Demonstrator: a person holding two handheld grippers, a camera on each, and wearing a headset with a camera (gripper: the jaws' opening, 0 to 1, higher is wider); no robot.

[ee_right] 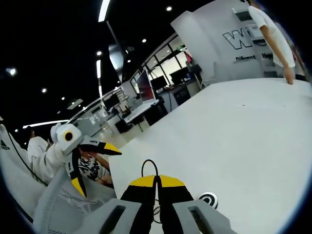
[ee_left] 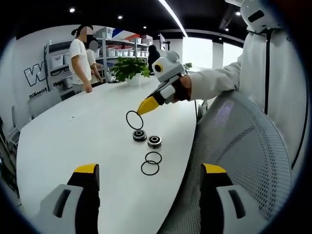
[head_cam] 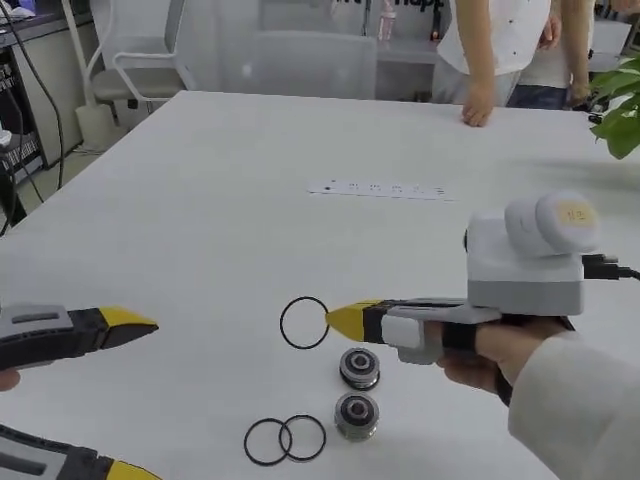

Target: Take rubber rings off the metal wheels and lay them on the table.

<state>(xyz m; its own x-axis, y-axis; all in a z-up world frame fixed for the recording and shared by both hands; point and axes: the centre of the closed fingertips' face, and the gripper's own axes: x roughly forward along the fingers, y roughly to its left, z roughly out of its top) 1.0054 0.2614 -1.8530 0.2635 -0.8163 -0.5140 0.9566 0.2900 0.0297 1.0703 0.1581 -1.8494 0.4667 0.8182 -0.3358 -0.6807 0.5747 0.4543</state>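
Left gripper at the near edge, jaws spread wide, nothing between them. Just off to its right, two thin black rubber rings lie flat on the table, overlapping each other. Beside those, a small round metal wheel with a dark centre, and a second matching metal wheel right behind it, both directly under the right gripper. That right gripper has its yellow-tipped jaws pressed together, pinching a third black rubber ring by its edge, so the loop sticks out ahead of the tips. I cannot tell whether the loop touches the top. Beyond the grippers the broad white table runs on, with a flat white strip set in it. At the far edge a person rests a hand on the table. Green leafy plant on the right, pale chair back left.
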